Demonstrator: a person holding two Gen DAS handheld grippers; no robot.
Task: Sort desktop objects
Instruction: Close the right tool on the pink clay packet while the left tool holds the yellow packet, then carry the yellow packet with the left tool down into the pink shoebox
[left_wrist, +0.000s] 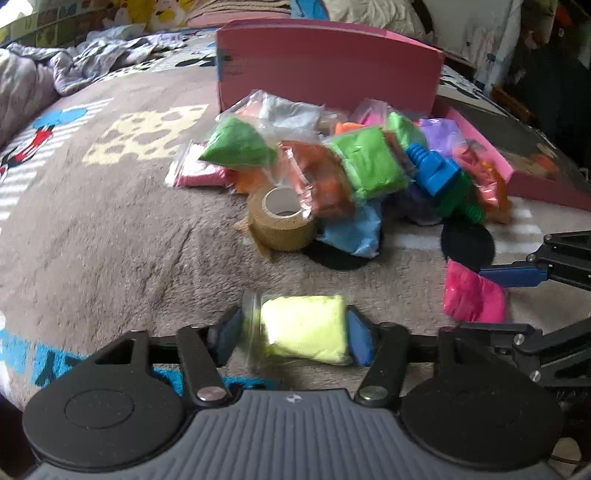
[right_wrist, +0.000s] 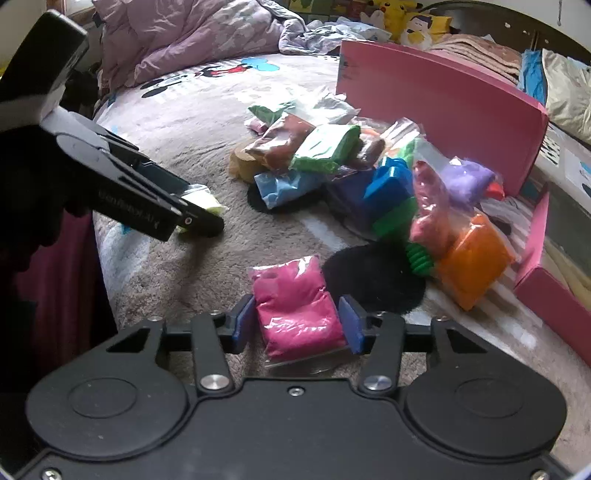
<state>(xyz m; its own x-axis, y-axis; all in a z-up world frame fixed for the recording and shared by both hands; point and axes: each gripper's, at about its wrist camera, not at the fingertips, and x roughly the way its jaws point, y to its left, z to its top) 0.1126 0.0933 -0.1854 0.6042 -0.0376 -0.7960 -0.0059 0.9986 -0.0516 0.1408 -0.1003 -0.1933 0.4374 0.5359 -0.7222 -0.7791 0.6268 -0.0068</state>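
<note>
Left gripper (left_wrist: 293, 338) pinches the yellow clay bag (left_wrist: 304, 332) and right gripper (right_wrist: 297, 323) pinches the pink clay bag (right_wrist: 297, 314), both low over the bed (left_wrist: 110, 229); recommend lifting each straight, grip kept firm.

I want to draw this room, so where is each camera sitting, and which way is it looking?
Left wrist view: sits on the left gripper, looks down along its fingers at the yellow bag they squeeze, the pile beyond; the right gripper pokes in at the right.
Right wrist view: sits on the right gripper, looks down at the pink bag it squeezes; the left gripper reaches in from the left.
Both share: the pink box, blue toy bolt, both bags.
</note>
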